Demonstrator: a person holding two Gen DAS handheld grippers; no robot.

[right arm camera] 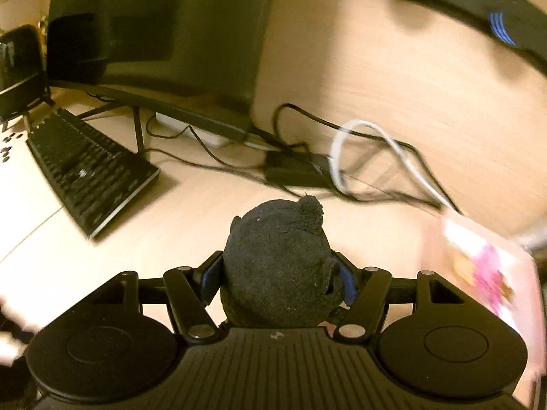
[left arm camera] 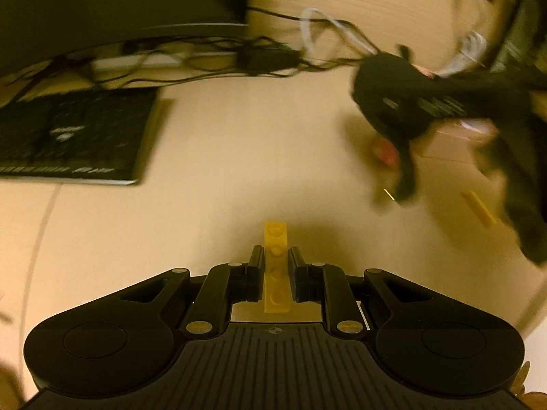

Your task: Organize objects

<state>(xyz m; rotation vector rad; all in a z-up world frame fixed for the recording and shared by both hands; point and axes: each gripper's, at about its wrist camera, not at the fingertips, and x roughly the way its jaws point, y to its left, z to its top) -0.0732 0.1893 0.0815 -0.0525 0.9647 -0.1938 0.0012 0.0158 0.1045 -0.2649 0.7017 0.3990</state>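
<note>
Two fisheye wrist views over a pale wooden desk (left arm camera: pixel 239 157). Left gripper (left arm camera: pixel 276 256), black with two narrow fingers, clamped tight on a long yellow studded plastic building plate (left arm camera: pixel 276 266), held lengthwise between the pads with its far end poking out past the fingertips, above the desk surface. Right gripper (right arm camera: pixel 277 266), black with blue pads, closed on a dark grey fuzzy plush toy with a small round ear (right arm camera: pixel 278 266), jaws at a middling width, pressing on both sides of the soft body. Same plush toy (left arm camera: pixel 389 99) seen blurred at the right of the left wrist view, raised off the desk, with a second yellow plastic plate (left arm camera: pixel 480 208) lying flat on the wood just below and to its right. Further back, a black keyboard (right arm camera: pixel 89 167) at the left, a dark monitor (right arm camera: pixel 164 34) on a stand, a tangle of black cables (right arm camera: pixel 307 171) and a looping white cable (right arm camera: pixel 342 143). At the right edge of the right wrist view, a blurred pink-and-white box (right arm camera: pixel 489 273).
</note>
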